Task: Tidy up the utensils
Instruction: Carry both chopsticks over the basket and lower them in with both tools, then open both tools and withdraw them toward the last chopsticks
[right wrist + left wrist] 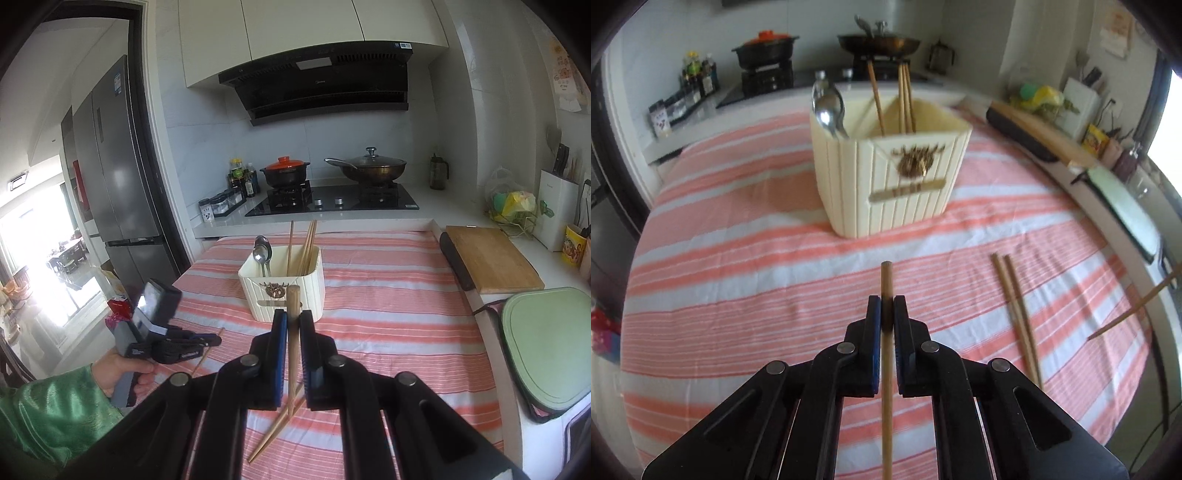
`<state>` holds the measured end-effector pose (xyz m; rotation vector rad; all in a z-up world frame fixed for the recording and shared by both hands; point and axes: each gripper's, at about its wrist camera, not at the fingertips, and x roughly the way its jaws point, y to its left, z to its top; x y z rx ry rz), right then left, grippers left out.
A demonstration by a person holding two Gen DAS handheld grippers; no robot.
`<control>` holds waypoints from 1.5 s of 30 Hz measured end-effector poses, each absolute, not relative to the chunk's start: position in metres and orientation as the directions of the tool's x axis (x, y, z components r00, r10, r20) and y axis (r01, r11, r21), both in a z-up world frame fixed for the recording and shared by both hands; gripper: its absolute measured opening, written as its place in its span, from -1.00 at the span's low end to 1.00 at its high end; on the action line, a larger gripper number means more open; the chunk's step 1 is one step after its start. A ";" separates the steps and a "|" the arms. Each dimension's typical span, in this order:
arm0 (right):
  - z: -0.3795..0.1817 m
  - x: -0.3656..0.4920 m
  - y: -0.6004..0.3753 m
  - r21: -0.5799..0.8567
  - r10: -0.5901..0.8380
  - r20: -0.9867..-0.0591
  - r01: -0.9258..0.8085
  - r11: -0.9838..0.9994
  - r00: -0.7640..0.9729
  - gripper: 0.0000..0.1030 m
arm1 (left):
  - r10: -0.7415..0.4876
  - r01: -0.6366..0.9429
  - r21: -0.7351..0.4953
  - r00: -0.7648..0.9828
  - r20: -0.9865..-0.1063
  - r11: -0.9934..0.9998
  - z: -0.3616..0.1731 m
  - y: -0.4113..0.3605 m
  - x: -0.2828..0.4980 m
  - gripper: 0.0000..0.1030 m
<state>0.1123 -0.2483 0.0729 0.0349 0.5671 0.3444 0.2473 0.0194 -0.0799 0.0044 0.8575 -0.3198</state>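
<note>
A cream utensil holder (886,184) (282,291) stands on the striped cloth (738,266). It holds two spoons (829,109) on its left side and several chopsticks (905,99) on its right. My left gripper (886,301) (216,339) is shut on one wooden chopstick (886,406), short of the holder. My right gripper (293,321) is shut on another chopstick (293,299) (1137,306), which stands nearly upright. Two loose chopsticks (1015,310) (273,432) lie on the cloth, partly hidden under the right gripper.
A wooden cutting board (491,258) and a pale green board (546,350) lie along the right counter. Behind the table are a stove (332,201) with a clay pot and a wok, condiment bottles (240,181) and a fridge (118,166). A green sleeve (55,410) is at lower left.
</note>
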 end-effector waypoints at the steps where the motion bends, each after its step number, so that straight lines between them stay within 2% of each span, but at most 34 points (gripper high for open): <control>1: 0.073 0.112 -0.248 0.124 0.330 -0.519 -0.312 0.942 0.789 -0.86 | -0.299 0.283 -0.143 0.642 -0.707 0.948 -0.064 0.025 0.236 -0.91; 7: 0.072 0.115 -0.239 0.131 0.345 -0.510 -0.325 0.936 0.788 -0.86 | -0.364 0.305 -0.198 0.768 -0.527 0.931 0.007 0.044 0.196 -0.91; 15: 0.079 0.127 -0.219 0.100 0.338 -0.489 -0.333 0.937 0.804 -0.86 | -0.368 0.307 -0.209 0.836 -0.408 0.928 0.051 0.053 0.185 -0.91; 20: 0.097 0.153 -0.206 0.062 0.319 -0.464 -0.329 0.942 0.826 -0.86 | -0.354 0.301 -0.200 0.871 -0.340 0.932 0.089 0.060 0.205 -0.92; 25: 0.128 0.196 -0.190 0.024 0.296 -0.388 -0.312 0.950 0.873 -0.86 | -0.319 0.280 -0.178 0.912 -0.257 0.943 0.130 0.064 0.238 -0.92; 29: 0.142 0.243 -0.180 0.039 0.291 -0.345 -0.296 0.954 0.892 -0.86 | -0.273 0.244 -0.152 0.938 -0.214 0.958 0.143 0.063 0.277 -0.91; 32: 0.139 0.281 -0.172 0.053 0.298 -0.333 -0.298 0.953 0.895 -0.86 | -0.248 0.219 -0.147 0.944 -0.217 0.965 0.136 0.061 0.311 -0.92; 35: 0.123 0.320 -0.163 0.045 0.304 -0.363 -0.310 0.950 0.881 -0.86 | -0.242 0.202 -0.172 0.935 -0.260 0.964 0.115 0.061 0.348 -0.92; 42: 0.048 0.398 -0.139 0.059 0.327 -0.585 -0.363 0.930 0.743 -0.86 | -0.256 0.180 -0.203 0.853 -0.455 0.962 0.039 0.051 0.416 -0.92; 45: 0.020 0.420 -0.132 0.067 0.318 -0.649 -0.364 0.929 0.691 -0.86 | -0.268 0.175 -0.220 0.804 -0.531 0.960 0.011 0.047 0.436 -0.91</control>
